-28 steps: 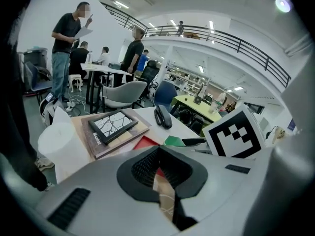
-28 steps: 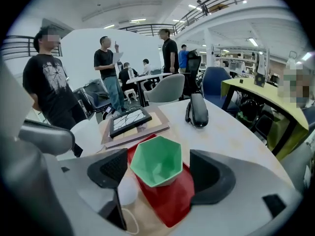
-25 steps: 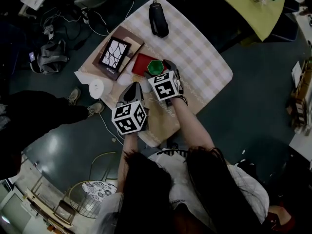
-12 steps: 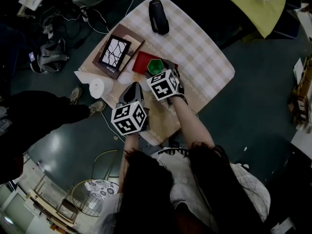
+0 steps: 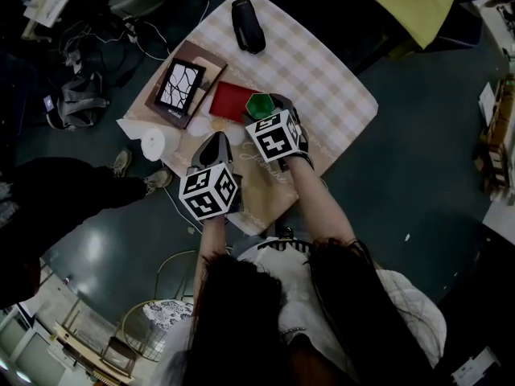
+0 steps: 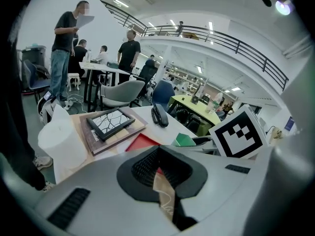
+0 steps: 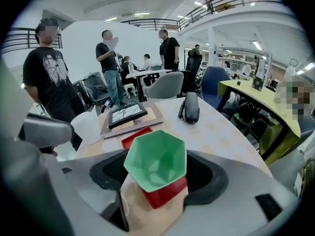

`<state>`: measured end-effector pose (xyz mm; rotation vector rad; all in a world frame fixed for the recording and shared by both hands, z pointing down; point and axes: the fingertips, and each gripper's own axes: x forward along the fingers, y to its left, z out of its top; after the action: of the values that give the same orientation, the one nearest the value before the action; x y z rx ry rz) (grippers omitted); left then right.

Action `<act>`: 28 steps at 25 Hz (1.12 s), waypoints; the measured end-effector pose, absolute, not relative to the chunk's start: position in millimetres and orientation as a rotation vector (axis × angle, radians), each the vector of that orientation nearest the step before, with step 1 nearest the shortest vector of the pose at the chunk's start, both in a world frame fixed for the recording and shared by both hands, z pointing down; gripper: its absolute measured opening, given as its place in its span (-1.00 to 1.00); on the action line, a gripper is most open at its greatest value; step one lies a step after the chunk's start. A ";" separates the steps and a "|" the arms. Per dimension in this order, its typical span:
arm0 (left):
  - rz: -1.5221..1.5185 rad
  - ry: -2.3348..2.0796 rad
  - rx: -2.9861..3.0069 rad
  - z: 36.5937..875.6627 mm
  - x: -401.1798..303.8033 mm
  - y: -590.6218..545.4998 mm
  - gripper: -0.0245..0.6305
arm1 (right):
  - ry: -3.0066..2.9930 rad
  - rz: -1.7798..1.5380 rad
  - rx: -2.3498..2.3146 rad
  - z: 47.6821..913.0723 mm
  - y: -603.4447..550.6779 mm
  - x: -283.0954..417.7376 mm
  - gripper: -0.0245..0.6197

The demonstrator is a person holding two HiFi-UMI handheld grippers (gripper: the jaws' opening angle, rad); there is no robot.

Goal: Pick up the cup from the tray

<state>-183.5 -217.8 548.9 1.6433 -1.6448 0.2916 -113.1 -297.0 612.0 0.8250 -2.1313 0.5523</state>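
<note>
Gripping the green cup with my right gripper, I am keeping the jaws almost fully spread, pads pressing its faceted walls while it is sitting at the right edge of the red tray. It is looking like light, stiff, slick plastic, so I am judging opposite flat faces below the rim the safest hold. My left gripper is hanging closed and empty nearby.

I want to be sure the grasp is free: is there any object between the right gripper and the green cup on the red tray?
Nothing visible does. The green cup stands directly between the jaws of the right gripper, over the red tray, with its sides at both pads. The picture frame and the black case lie farther off.
</note>
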 end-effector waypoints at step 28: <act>0.381 -1.524 1.789 548.7 -119.5 -221.9 -0.91 | -1.965 0.628 1.019 642.0 -275.4 22.7 0.14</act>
<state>-119.5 -221.9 548.7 1.7891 -1.5237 0.3806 22.7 -275.4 642.0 1.0188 -1.9646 0.6275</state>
